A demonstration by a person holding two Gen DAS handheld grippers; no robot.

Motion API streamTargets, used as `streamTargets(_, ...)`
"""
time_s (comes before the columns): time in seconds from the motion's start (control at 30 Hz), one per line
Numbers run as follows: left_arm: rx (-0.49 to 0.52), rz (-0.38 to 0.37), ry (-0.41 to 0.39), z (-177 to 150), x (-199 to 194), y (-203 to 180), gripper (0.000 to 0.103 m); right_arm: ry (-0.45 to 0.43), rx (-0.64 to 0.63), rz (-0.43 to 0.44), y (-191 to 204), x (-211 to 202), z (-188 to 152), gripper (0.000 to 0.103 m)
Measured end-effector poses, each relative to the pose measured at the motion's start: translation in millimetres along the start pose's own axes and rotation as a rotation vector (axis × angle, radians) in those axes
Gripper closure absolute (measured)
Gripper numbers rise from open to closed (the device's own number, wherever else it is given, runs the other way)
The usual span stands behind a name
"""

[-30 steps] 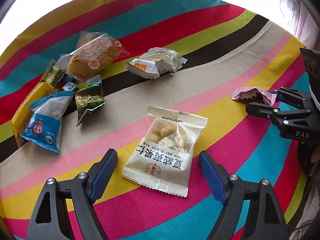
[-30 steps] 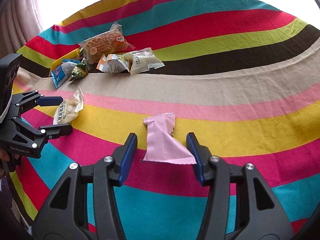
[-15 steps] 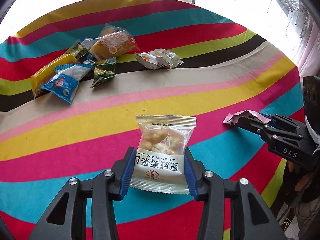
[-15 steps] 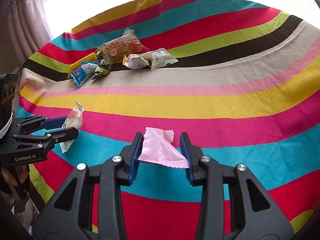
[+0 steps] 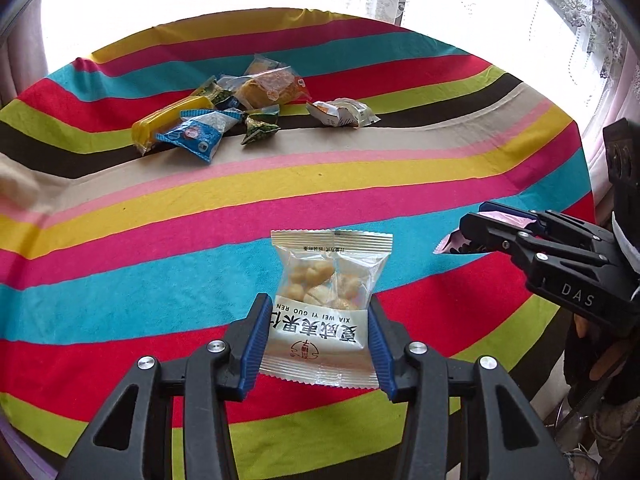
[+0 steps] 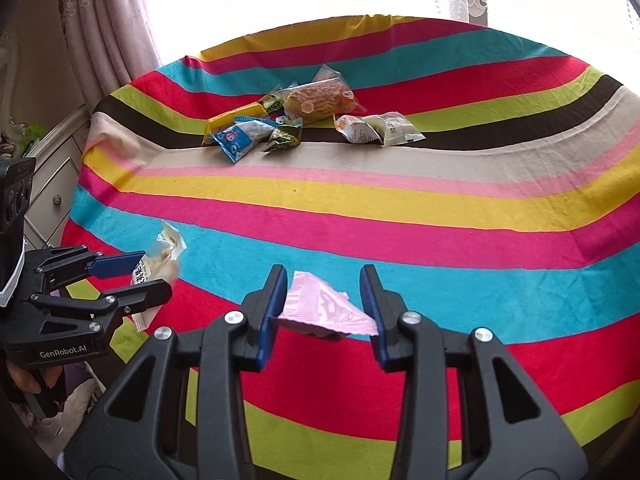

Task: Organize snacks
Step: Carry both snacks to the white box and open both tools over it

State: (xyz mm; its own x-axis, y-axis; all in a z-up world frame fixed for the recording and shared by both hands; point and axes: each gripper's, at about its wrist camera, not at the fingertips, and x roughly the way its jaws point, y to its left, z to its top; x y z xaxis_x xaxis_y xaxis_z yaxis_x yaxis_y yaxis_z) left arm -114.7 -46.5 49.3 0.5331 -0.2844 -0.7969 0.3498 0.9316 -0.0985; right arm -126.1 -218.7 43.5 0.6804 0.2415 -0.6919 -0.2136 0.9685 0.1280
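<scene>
My left gripper (image 5: 316, 344) is shut on a clear and white nut packet (image 5: 326, 312) and holds it above the striped cloth; it also shows in the right wrist view (image 6: 158, 266). My right gripper (image 6: 325, 308) is shut on a pink snack packet (image 6: 324, 310) held above the cloth; the packet's tip shows in the left wrist view (image 5: 456, 242). A pile of snacks lies at the far side: a bread packet (image 5: 270, 88), a yellow bar (image 5: 170, 124), a blue packet (image 5: 196, 136), a green packet (image 5: 260, 128) and a white and orange packet (image 5: 342, 114).
The table (image 5: 320, 184) wears a bright striped cloth. A window with lace curtains (image 5: 580, 20) is behind it. A white drawer cabinet (image 6: 52, 176) stands at the left in the right wrist view. The table's near edge lies below both grippers.
Both grippers closed on their packets, lifted them off the cloth and pulled back toward the near edge. The snack pile now looks farther away.
</scene>
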Motion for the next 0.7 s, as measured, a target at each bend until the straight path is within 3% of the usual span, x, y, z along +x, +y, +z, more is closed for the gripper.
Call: streamTargets(0.7,-0.149,0.036,-0.059,-43.7,-60.0,63.5,0.056,-0.004,-0.185,0.093,95.4,-12.6,9.0,0.061)
